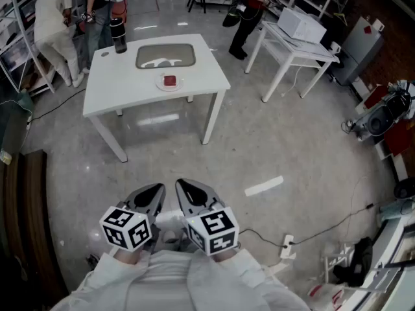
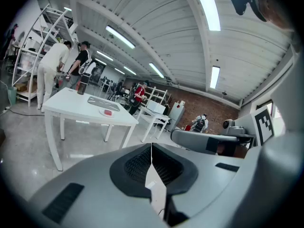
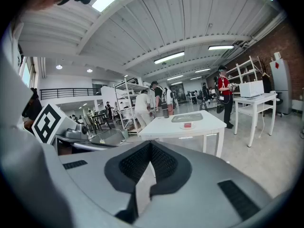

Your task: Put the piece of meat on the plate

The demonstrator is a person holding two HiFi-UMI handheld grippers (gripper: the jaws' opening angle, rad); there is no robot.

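Note:
A small red piece of meat point(image 1: 170, 80) lies on a round white plate point(image 1: 176, 86) near the front edge of a white table point(image 1: 117, 89), far ahead of me. Both gripper views show the same meat point(image 2: 109, 112) point(image 3: 188, 124) on the distant table. My left gripper point(image 1: 157, 189) and right gripper point(image 1: 183, 186) are held side by side close to my body, over the floor and well short of the table. The left gripper point(image 2: 151, 147) has its pads meeting, shut and empty. The right gripper point(image 3: 150, 144) is likewise shut with nothing between its pads.
A grey rectangular tray point(image 1: 165, 56) and a black bottle point(image 1: 118, 36) also stand on the table. People stand behind it by shelves. A second white table point(image 1: 295, 50) with a white box is at the right. Cables and a power strip point(image 1: 287, 241) lie on the floor.

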